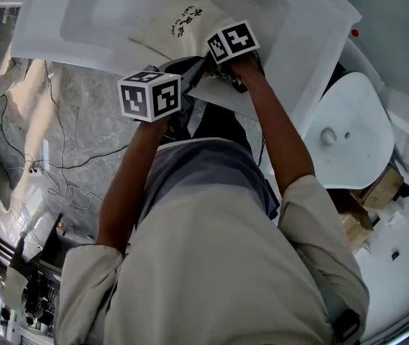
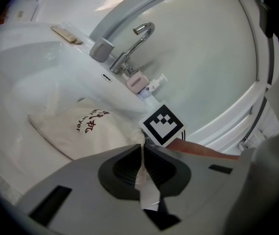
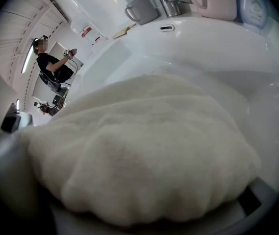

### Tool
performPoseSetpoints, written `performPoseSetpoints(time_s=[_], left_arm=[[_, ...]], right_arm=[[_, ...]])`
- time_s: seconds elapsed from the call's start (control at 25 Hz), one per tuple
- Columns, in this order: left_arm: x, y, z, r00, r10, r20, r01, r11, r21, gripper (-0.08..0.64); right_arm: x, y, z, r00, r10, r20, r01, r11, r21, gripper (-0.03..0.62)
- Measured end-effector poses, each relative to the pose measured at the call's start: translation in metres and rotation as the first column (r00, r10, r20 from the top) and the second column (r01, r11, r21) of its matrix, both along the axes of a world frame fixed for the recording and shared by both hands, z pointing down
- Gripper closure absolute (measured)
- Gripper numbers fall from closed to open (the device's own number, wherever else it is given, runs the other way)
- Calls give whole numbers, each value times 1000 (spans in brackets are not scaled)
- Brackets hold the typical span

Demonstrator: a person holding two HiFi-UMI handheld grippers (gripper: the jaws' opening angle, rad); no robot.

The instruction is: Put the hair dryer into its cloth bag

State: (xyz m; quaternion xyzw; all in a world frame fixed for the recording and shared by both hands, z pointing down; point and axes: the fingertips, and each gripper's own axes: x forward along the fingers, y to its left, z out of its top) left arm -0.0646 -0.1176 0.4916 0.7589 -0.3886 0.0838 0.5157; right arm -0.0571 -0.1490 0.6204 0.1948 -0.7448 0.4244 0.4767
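The cream cloth bag (image 1: 181,21) with dark print lies in the white sink (image 1: 60,45). In the left gripper view the bag (image 2: 88,126) spreads across the basin, and my left gripper (image 2: 141,150) is shut on a strip of its cloth edge. The right gripper's marker cube (image 2: 161,125) sits just beyond, close to the bag's mouth. In the right gripper view bulging cream cloth (image 3: 144,151) fills the picture and covers the jaws, so their state is hidden. The hair dryer itself does not show. Both marker cubes (image 1: 150,95) (image 1: 231,42) hang at the sink's near edge.
A chrome faucet (image 2: 138,38), a grey cup (image 2: 101,49) and a pink-and-white soap bottle (image 2: 139,82) stand at the back of the sink. A white toilet lid (image 1: 351,131) is to the right. Cables (image 1: 53,171) lie on the floor. Another person (image 3: 56,65) stands far off.
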Motion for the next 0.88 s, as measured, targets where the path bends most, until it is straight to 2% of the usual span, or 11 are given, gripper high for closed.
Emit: performPoseSetpoints(time_s=[0.4, 0.88], left_arm=[[-10, -4, 13, 998, -52, -37, 50, 998, -45, 535], [-13, -3, 13, 996, -81, -33, 79, 995, -57, 535]], right_arm=[[-10, -7, 15, 1000, -12, -21, 12, 1000, 7, 337], [-14, -12, 17, 1000, -9, -15, 10, 999, 41, 336]])
